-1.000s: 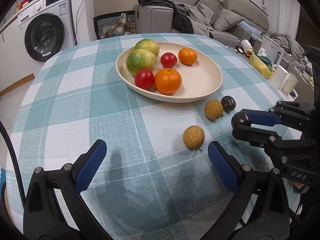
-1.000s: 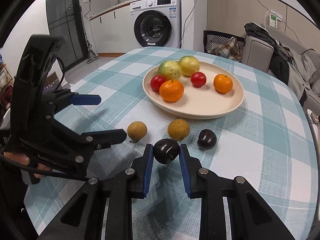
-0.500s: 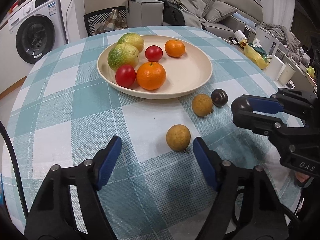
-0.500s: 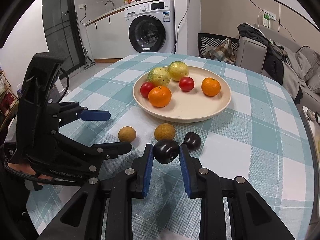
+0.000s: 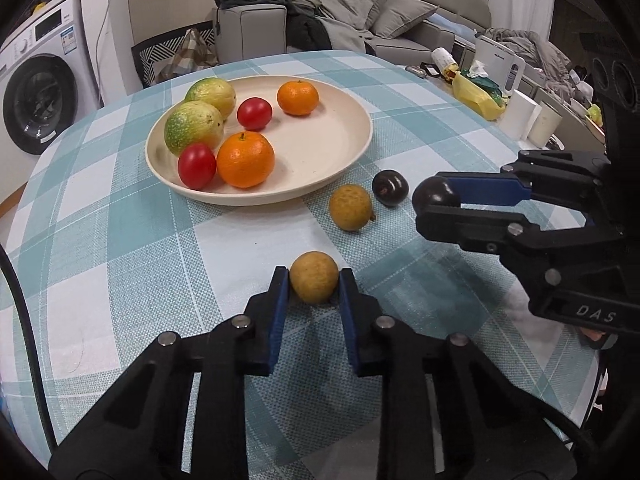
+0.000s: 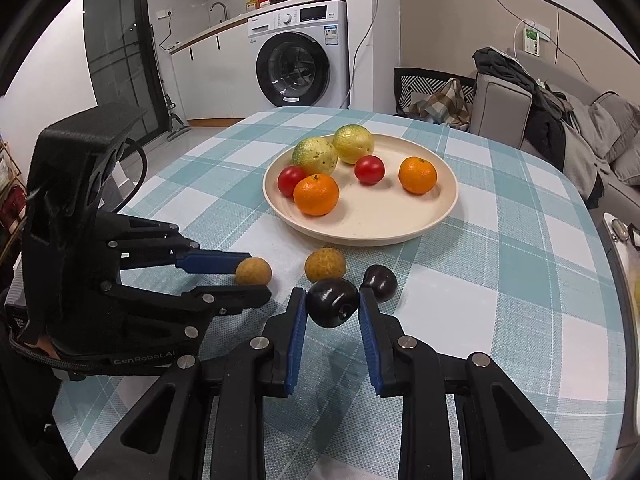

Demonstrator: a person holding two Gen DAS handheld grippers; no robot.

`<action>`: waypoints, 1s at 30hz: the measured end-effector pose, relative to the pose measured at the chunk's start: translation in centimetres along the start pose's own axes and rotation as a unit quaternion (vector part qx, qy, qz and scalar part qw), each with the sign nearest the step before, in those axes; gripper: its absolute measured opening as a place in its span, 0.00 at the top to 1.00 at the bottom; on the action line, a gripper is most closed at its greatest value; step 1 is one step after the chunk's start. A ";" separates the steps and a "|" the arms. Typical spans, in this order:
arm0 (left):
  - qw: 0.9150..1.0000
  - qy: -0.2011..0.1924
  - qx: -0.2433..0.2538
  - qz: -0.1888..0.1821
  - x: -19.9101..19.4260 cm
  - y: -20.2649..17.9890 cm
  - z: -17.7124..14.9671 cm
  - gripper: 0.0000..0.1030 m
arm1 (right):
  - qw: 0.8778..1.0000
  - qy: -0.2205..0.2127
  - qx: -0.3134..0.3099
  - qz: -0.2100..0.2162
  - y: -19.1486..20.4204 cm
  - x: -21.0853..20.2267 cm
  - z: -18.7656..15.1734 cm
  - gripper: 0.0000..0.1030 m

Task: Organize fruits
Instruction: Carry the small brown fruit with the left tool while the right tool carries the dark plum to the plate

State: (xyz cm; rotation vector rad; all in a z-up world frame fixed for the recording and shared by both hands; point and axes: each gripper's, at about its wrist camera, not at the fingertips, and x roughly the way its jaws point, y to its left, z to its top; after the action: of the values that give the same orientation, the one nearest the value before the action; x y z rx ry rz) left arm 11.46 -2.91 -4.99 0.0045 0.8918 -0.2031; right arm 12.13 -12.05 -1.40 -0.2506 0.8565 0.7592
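A cream plate (image 5: 320,168) (image 6: 400,224) on the checked tablecloth holds two green-yellow fruits, two red tomatoes and two oranges. My left gripper (image 5: 314,286) is shut on a brown longan (image 5: 314,282), which rests on the cloth; it also shows in the right wrist view (image 6: 253,271). My right gripper (image 6: 333,306) is shut on a dark plum (image 6: 332,302) and holds it just above the table; it shows in the left wrist view (image 5: 436,196). A second longan (image 5: 351,208) (image 6: 325,265) and a second dark plum (image 5: 390,188) (image 6: 380,282) lie loose in front of the plate.
The round table's edge curves close on the right. Beyond it stand a sofa with clothes (image 5: 320,20), a side table with a yellow bag (image 5: 480,96) and cups, and a washing machine (image 6: 300,60).
My left gripper has moved forward and closed its fingers on the near longan. My right gripper still holds the plum and has drawn back a little.
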 end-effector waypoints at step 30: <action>0.998 -0.057 -0.032 0.005 -2.5 1.2 0.5 0.79 | 1.000 -0.020 0.013 -0.006 -1.2 -0.4 0.4 0.74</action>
State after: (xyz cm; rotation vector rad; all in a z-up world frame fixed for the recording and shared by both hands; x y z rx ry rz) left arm 10.56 -1.32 -2.82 -0.0613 0.7846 -0.1650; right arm 13.03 -12.94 -0.96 -0.2166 0.8255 0.7382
